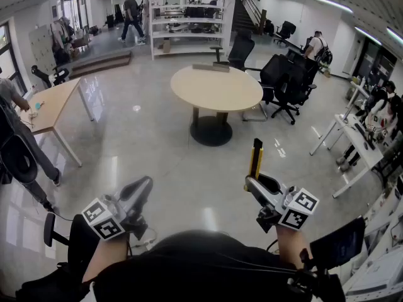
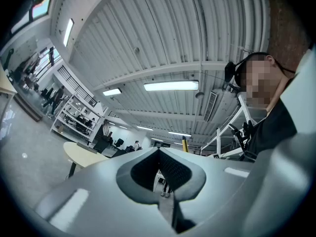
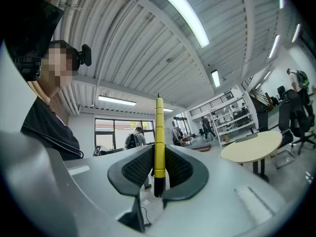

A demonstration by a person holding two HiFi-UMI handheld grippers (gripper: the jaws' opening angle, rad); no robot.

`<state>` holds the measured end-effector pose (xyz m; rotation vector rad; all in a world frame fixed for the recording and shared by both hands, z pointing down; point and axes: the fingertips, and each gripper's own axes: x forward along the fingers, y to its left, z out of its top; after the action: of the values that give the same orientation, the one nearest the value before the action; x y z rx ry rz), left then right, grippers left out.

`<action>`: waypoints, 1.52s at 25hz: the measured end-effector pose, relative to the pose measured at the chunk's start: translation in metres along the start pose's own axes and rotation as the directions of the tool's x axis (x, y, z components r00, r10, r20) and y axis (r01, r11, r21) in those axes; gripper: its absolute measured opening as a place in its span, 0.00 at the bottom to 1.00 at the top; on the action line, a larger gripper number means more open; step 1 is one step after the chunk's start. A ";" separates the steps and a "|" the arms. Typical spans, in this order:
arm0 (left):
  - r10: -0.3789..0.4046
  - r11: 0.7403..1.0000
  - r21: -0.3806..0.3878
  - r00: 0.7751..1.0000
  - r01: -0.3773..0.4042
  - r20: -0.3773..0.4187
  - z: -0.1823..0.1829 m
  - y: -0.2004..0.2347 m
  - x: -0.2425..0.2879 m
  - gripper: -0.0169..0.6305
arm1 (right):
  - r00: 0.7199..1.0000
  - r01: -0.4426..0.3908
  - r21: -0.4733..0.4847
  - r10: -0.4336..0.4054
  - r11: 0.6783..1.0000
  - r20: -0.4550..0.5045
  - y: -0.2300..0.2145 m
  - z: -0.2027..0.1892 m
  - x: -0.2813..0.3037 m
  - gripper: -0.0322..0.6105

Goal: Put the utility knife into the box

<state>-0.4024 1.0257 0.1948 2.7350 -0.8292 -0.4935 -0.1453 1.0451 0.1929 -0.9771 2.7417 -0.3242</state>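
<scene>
1. Head view: The person's two arms reach out over a shiny grey floor. The left hand-held gripper points up and away from the body. The right hand-held gripper is well apart from it, on the other side. The right one holds the utility knife. The knife is yellow and black and stands upright above the jaws, up in the air. Farther off is a round table. Black office chairs stand to its right, and a white shelf rack is at the back.

2. Left gripper view: The left hand-held gripper is closed and holds nothing. Its dark pads seem to touch at the tips, with only a thin slit lower down. Above them is a ribbed ceiling with long lights. The round table shows at the left. The person, in a dark top, is at the right edge.

3. Right gripper view: The right hand-held gripper is narrow, with its jaws pressed on the utility knife from both sides. The black end of the knife sits between the pads. Its yellow body sticks straight out past the tips. The round table is at the right and the person is at the left. A big window is behind the knife.
</scene>
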 end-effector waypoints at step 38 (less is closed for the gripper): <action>-0.121 0.993 -0.018 0.987 0.120 -0.107 -0.086 -0.090 0.193 0.02 | 0.995 0.081 0.043 -0.083 0.996 0.061 -0.126 0.036 -0.163 0.19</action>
<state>-0.1739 0.9992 0.1967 2.7841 -0.6359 -0.3679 0.0624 1.0494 0.2135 -1.0726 2.6339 -0.3548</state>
